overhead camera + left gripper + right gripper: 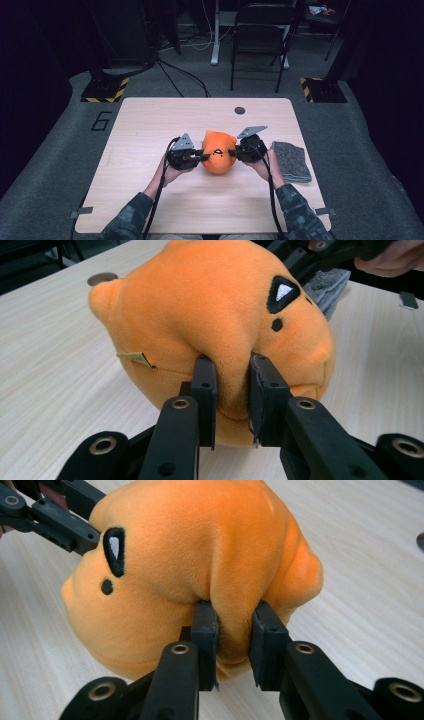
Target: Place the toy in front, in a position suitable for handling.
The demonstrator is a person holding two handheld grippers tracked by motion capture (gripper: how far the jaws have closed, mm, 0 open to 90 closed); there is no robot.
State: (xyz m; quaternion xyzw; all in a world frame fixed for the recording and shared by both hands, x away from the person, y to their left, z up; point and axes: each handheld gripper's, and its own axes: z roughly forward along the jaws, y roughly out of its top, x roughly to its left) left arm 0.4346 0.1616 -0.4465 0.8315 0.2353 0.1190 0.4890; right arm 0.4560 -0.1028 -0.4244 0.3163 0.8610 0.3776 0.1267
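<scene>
So we're seeing both sets of jaws biting into the same orange plush toy (218, 152) right now. In the left gripper view, the left gripper (232, 390) is pinching a fold of the plush's side, with the fabric bunching up between the two black jaws. Same deal in the right gripper view: the right gripper (233, 630) is squeezing a ridge of orange fuzz on the opposite side.

From the high view, we're looking at the toy sitting between the two grippers, left gripper (200, 156) on one side and right gripper (236, 153) on the other, roughly mid-table and a bit toward the person's edge. The plush is showing a black triangular eye with a white center and a small black dot beside it, plus a little tan tag (136, 359) sticking out of a seam.

Moving outward, a folded grey cloth (291, 160) is lying just right of the right hand on the light wooden table (150, 125). A folding chair (260, 35) is standing on the floor beyond the far edge.
</scene>
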